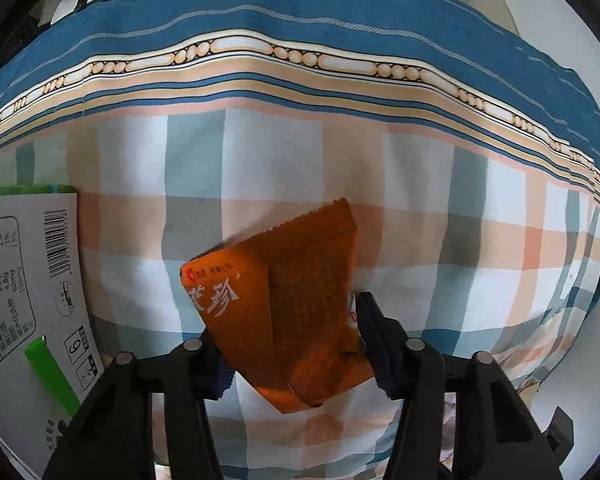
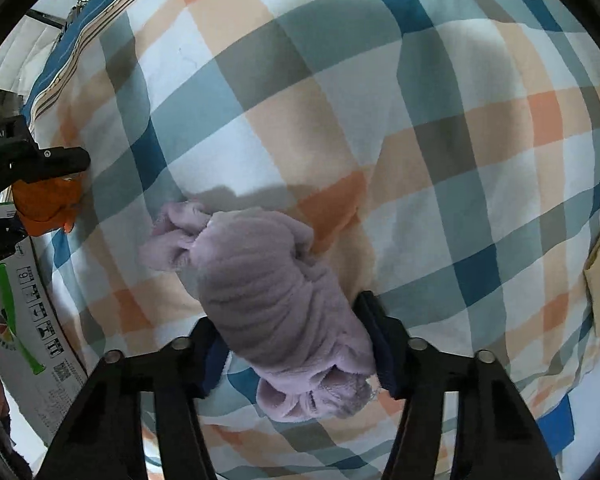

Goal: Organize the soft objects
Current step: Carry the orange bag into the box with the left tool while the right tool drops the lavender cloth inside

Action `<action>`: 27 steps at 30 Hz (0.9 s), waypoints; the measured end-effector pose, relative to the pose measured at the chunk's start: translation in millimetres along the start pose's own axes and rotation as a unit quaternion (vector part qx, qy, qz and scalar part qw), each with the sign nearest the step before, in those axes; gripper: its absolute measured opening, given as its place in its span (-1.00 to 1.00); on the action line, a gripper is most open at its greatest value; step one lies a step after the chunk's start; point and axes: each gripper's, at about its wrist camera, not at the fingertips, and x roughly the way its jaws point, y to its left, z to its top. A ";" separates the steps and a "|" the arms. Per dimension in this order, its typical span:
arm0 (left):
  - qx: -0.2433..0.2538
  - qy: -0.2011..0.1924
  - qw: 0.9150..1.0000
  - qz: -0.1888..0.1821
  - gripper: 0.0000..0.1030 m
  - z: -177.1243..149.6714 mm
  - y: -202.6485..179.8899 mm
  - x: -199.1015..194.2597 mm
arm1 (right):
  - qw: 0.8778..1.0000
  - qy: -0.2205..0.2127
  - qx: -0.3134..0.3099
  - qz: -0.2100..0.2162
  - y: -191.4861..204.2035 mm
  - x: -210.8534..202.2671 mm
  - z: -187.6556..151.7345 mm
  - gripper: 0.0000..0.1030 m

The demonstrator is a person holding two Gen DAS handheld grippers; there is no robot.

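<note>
At the far left a cardboard box lies on its side with its printed face up, next to a plaid pillow that fills both views. The left gripper is clamped on an orange packet, held above the pillow. The packet's long axis tilts from lower left to upper right, with its serrated sealed end pointing up and away from the gripper.

Further right, the right gripper is clenched around a rolled lilac fleece cloth, also above the pillow. The roll's long axis runs from near the jaws up and to the left, and its loose bunched end points away.

Both items are in the carrying step, I judge, with 2 pieces lifted and neither placed. The next move probably calls for bringing each over its destination, perhaps the box, then lowering before releasing, so that the soft cloth does not unroll.
</note>
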 end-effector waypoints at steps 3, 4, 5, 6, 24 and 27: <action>0.016 -0.007 1.000 -0.004 -0.10 -15.8 -2.8 -5.6 | 1.000 -0.007 0.000 -0.004 3.8 -8.3 -2.8 -0.22; 0.022 -0.009 1.000 -0.005 -0.11 -21.9 -3.3 -8.6 | 1.000 -0.010 0.001 -0.003 4.8 -11.3 -4.9 -0.25; 0.028 -0.013 0.999 -0.007 -0.11 -28.7 -2.3 -13.0 | 1.000 -0.013 0.001 -0.002 6.2 -14.9 -7.1 -0.27; 0.037 -0.018 0.999 -0.009 -0.11 -36.4 -3.8 -17.7 | 1.000 -0.017 0.000 0.000 8.0 -20.0 -9.8 -0.30; 0.109 -0.185 0.975 -0.053 -0.11 -142.8 75.3 -193.1 | 0.989 -0.118 -0.074 0.056 77.6 -156.9 -89.7 -0.31; 0.099 -0.208 0.973 -0.030 -0.11 -155.9 113.1 -208.3 | 0.984 -0.128 -0.101 0.069 104.7 -171.9 -110.0 -0.31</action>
